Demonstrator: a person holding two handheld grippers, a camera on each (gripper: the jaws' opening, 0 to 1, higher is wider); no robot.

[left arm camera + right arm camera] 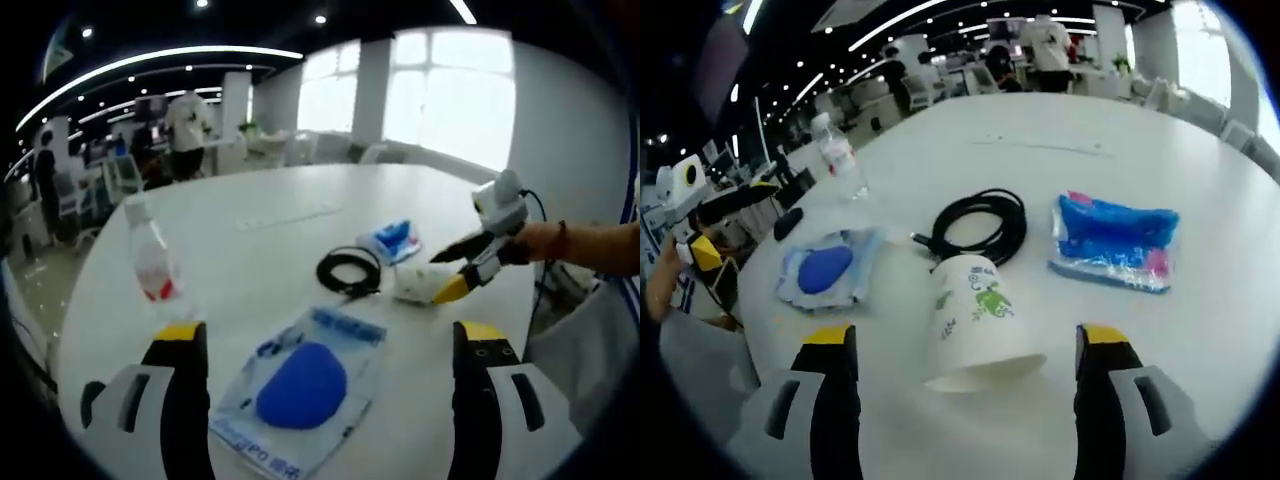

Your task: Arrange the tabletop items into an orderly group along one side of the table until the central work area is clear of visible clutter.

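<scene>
Both spread jaws of the right gripper [958, 372] flank the overturned white paper cup [975, 322], lying dead ahead.

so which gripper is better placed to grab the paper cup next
Right. In the right gripper view the paper cup lies on its side directly between the open right gripper, close in. The left gripper, also open, faces the blue pouch, with the cup farther off on the table.
</scene>
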